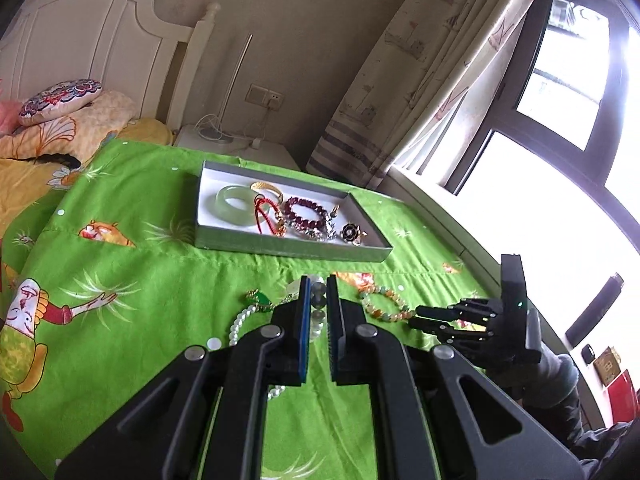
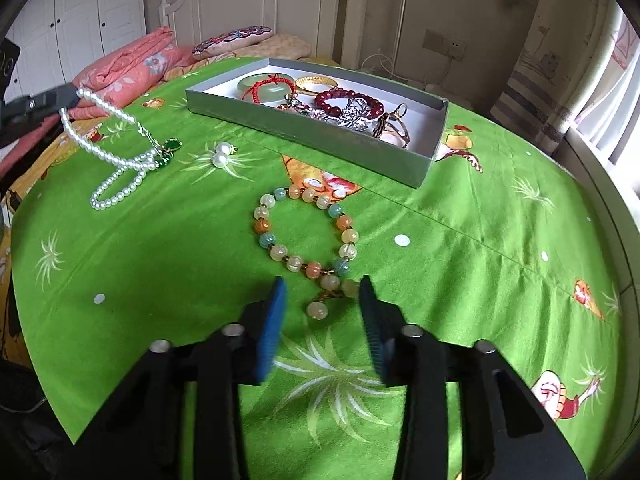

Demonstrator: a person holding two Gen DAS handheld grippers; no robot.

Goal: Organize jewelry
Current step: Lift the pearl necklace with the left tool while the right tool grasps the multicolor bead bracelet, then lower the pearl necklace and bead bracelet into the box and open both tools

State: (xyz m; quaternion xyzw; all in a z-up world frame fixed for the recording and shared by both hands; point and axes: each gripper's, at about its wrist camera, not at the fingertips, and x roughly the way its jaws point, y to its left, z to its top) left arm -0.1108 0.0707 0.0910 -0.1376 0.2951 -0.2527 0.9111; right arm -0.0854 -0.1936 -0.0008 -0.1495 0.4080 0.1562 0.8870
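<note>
My left gripper (image 1: 319,280) is shut on a white pearl necklace (image 1: 239,322) with a green pendant (image 1: 262,300). In the right wrist view it (image 2: 72,96) holds one end of the strand (image 2: 120,176) lifted while the rest trails on the green sheet. My right gripper (image 2: 322,284) stands open low over the sheet. The tail beads of a pastel bead bracelet (image 2: 264,224) lie between its pads, and they do not press on them. A grey box (image 2: 320,136) at the back holds a jade bangle (image 2: 272,88), a dark red bead bracelet (image 2: 336,98), a gold bangle and rings.
A pearl earring (image 2: 222,156) lies on the sheet between necklace and box. Folded pink bedding (image 2: 132,68) and pillows sit at the bed's head by the white headboard (image 1: 100,40). A curtain (image 1: 420,80) and window ledge run along the bed's right side.
</note>
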